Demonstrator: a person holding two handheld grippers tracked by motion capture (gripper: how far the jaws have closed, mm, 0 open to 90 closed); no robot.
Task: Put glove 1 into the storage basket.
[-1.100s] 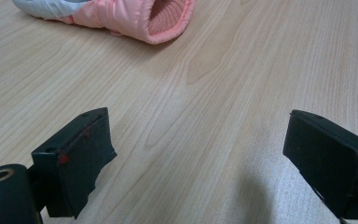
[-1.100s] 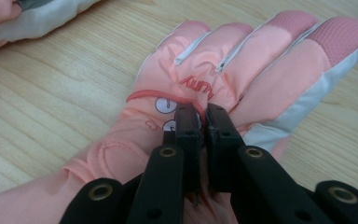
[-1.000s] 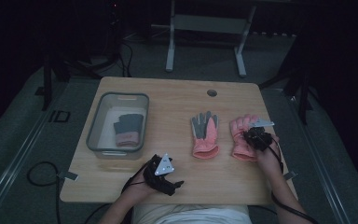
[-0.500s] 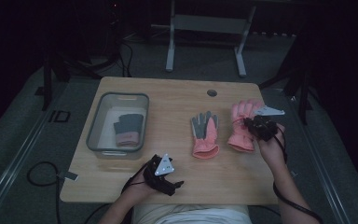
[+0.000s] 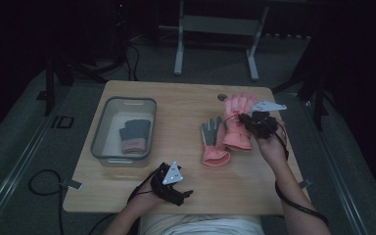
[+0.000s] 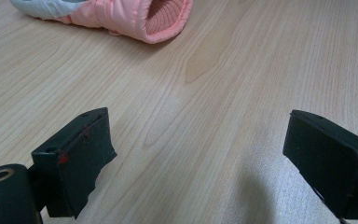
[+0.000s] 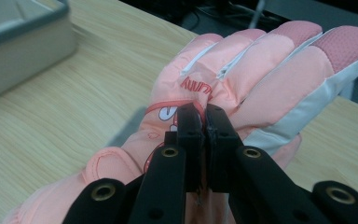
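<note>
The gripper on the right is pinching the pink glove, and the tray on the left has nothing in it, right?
Not quite. The tray holds a grey glove with a pink cuff, as the high view shows. The rest is right: the right gripper is shut on the pink glove.

A bin point(image 5: 100, 147) sits left on the surface point(image 5: 176, 112), one glove point(image 5: 133, 138) inside; two gloves point(image 5: 214, 143) lie right.

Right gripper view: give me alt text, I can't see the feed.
The right gripper is shut on a pinch of fabric on the back of a pink glove, lifting it above the wooden table. A grey bin sits at upper left.
</note>
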